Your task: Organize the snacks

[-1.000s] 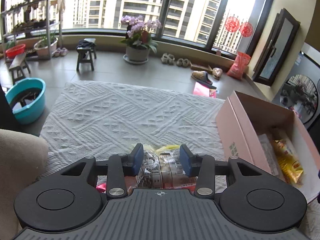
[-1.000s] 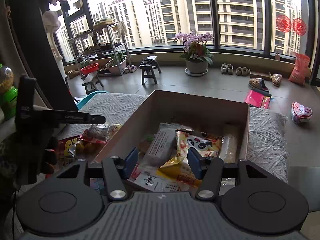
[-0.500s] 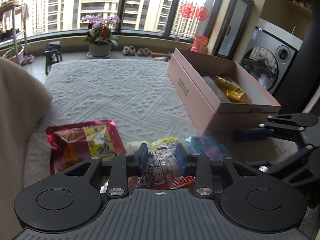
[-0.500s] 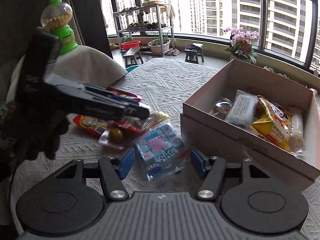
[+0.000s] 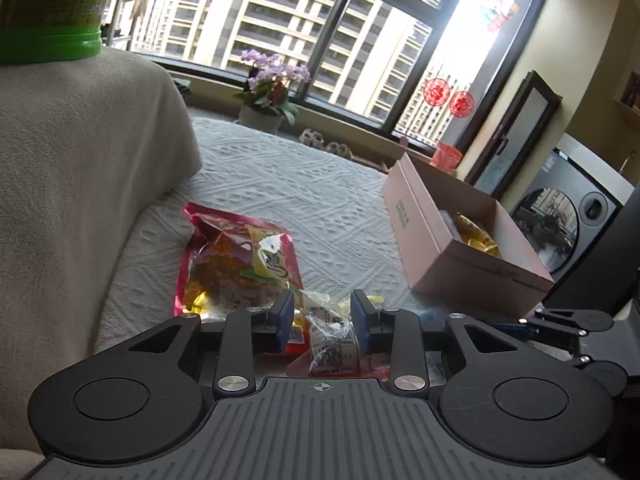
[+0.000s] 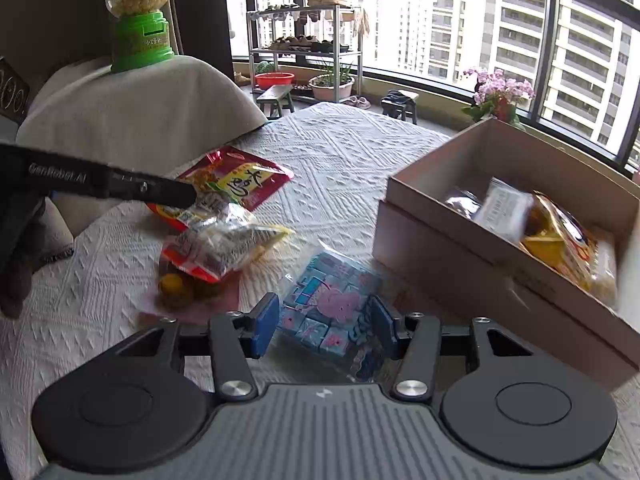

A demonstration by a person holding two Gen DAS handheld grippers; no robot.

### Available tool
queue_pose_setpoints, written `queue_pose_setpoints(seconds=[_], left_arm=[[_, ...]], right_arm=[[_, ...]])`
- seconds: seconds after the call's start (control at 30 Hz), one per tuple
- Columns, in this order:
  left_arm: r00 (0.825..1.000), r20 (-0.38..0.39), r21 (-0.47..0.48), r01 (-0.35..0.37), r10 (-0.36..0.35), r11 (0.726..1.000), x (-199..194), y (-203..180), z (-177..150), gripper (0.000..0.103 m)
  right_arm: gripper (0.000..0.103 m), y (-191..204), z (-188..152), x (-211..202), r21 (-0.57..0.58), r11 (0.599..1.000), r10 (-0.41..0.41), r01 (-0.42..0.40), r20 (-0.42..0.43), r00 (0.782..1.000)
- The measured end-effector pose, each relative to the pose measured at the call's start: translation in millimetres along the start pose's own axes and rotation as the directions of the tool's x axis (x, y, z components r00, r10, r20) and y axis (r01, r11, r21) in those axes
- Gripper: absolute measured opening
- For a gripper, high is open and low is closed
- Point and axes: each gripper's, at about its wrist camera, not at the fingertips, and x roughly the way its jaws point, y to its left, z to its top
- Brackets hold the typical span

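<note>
My left gripper is open, its blue pads on either side of a clear snack bag with white print lying on the white quilt. The same bag shows in the right wrist view, with the left gripper just above it. My right gripper is open around a blue and pink candy pack on the quilt. A red and yellow snack bag lies flat further back. The pink cardboard box at the right holds several snack packs.
A beige cushion rises at the left, with a green candy dispenser on top. A small pack of yellow-brown sweets lies beside the clear bag. The white quilt stretches toward the window with a potted orchid.
Both grippers have dropped lower over the quilt and turned left. The left jaws have opened wider around the clear bag. The right gripper has closed in on the blue candy pack.
</note>
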Motion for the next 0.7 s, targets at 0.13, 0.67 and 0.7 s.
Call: queue_pose_setpoints(seconds=[0.13, 0.67, 0.7], left_arm=[[0.996, -0.069, 0.07, 0.062, -0.057, 0.996, 28.1, -24.0, -6.8, 0.037], [0.995, -0.097, 0.127, 0.017, -0.005, 0.992, -17.0, -33.3, -29.3, 0.038], [0.995, -0.1, 0.113, 0.009, 0.003, 0.993, -18.4, -30.0, -30.6, 0.038]], right_arm=[[0.051, -12.6, -17.9, -20.9, 0.041, 0.998, -0.055, 0.055, -0.008, 0.998], [0.068, -15.0, -4.0, -25.9, 0.161, 0.985, -0.068, 0.057, 0.067, 0.995], [0.068, -11.9, -1.8, -21.6, 0.161, 0.986, -0.043, 0.033, 0.063, 0.997]])
